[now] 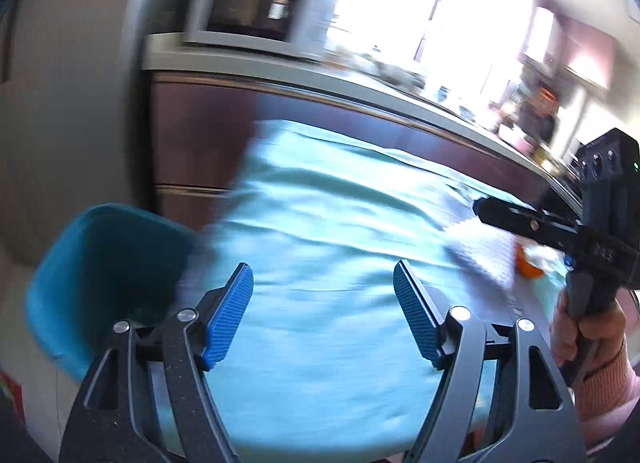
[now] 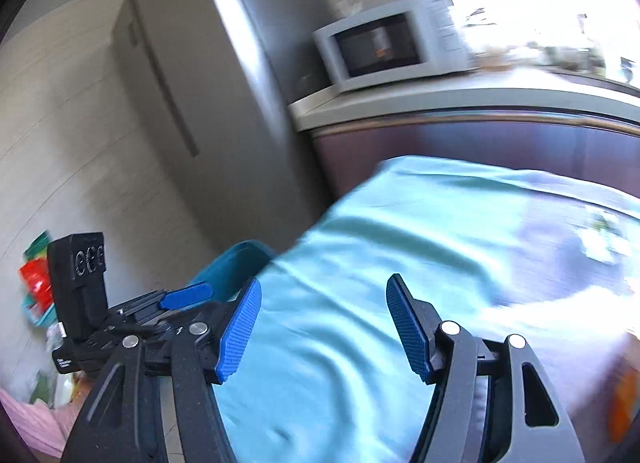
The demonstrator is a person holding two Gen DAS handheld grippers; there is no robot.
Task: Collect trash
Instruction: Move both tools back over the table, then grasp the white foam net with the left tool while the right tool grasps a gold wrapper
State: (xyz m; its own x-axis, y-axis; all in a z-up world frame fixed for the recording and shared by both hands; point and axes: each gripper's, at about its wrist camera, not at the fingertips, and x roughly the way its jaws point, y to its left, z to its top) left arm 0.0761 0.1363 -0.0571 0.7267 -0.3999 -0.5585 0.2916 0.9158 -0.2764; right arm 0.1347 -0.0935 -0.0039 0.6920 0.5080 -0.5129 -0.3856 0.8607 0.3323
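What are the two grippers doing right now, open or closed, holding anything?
Left gripper: open, holding nothing.
Right gripper: open, holding nothing.

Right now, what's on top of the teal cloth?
Toward the right end of the cloth lies blurred litter: an orange piece and pale scraps. The part under both open grippers, left and right, is bare. The table under the cloth is covered.
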